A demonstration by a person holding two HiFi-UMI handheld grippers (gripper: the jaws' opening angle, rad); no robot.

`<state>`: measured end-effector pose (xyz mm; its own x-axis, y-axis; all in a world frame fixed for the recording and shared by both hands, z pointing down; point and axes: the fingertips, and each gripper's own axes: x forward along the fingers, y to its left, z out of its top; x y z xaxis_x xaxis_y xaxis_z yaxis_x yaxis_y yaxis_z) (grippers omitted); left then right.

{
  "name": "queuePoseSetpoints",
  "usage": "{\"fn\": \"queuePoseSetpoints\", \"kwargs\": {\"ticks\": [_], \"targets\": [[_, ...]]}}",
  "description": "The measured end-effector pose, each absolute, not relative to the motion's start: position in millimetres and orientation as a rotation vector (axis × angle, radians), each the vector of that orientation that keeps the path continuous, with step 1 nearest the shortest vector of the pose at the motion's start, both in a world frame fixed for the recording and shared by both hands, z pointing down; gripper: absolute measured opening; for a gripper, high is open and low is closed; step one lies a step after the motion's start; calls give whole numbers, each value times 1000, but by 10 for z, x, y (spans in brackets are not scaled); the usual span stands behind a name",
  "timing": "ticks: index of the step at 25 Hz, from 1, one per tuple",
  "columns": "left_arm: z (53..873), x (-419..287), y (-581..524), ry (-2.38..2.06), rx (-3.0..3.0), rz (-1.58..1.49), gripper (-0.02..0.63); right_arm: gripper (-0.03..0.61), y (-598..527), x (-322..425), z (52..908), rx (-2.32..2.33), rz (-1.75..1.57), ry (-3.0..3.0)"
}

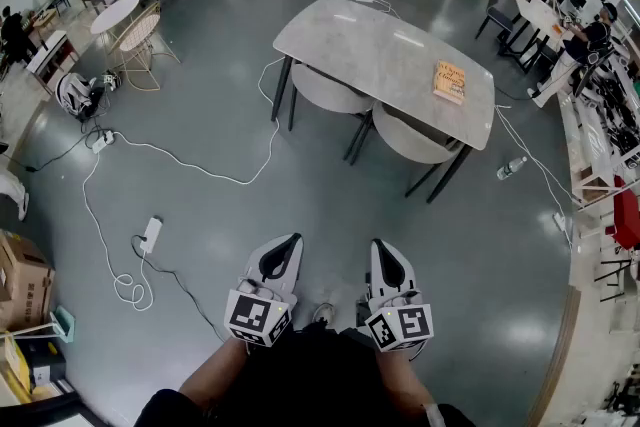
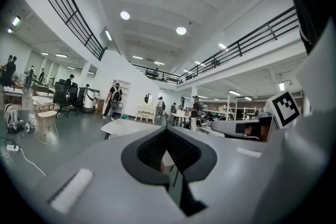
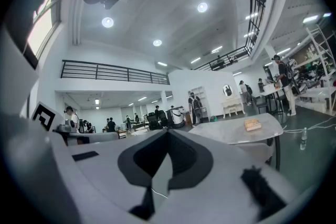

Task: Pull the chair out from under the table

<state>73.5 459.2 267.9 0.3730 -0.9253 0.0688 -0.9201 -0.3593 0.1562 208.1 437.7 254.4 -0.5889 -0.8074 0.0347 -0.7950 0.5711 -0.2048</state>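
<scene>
A grey marble-top table [image 1: 385,55] stands ahead on the floor, with a book [image 1: 449,81] on its right end. Two pale round-backed chairs are tucked under its near side: a left chair [image 1: 325,90] and a right chair [image 1: 412,139]. My left gripper [image 1: 292,241] and right gripper [image 1: 380,245] are held level side by side, well short of the table, both shut and holding nothing. In the left gripper view, the table [image 2: 126,126] shows beyond the closed left gripper [image 2: 167,131]. The right gripper view has the table [image 3: 236,131] and book [image 3: 252,124] to the right of the closed right gripper [image 3: 168,134].
A white cable [image 1: 180,160] runs across the floor at left to a power strip [image 1: 151,233]. A bottle [image 1: 511,167] lies right of the table. A wire chair [image 1: 140,40] stands at far left, cardboard boxes [image 1: 25,280] at the left edge, desks and people around.
</scene>
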Motion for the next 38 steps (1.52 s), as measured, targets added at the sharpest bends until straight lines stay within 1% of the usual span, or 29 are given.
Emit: {"fn": "queuePoseSetpoints", "kwargs": {"ticks": [14,21,28,34,38], "targets": [[2657,831,4574,-1696,2444,-62,6,14,4349,2187,2494,-1344,-315,2693],[2617,857,4523,-1749,2421,-66,6,15,4280,2298,2403,-1311,-246,2699],[2662,1073,4530,-1791,2401,-42,6,15,4224,2483,2421,-1271,-241,2716],[2747,1131,4415,-1807,2378,-14,6,15,4069,2506,2473,-1238,-264,2736],[2820,1026,4202,-1795,2381,-16,6,15,3868,2409,2551,-1245,-265,2734]]}}
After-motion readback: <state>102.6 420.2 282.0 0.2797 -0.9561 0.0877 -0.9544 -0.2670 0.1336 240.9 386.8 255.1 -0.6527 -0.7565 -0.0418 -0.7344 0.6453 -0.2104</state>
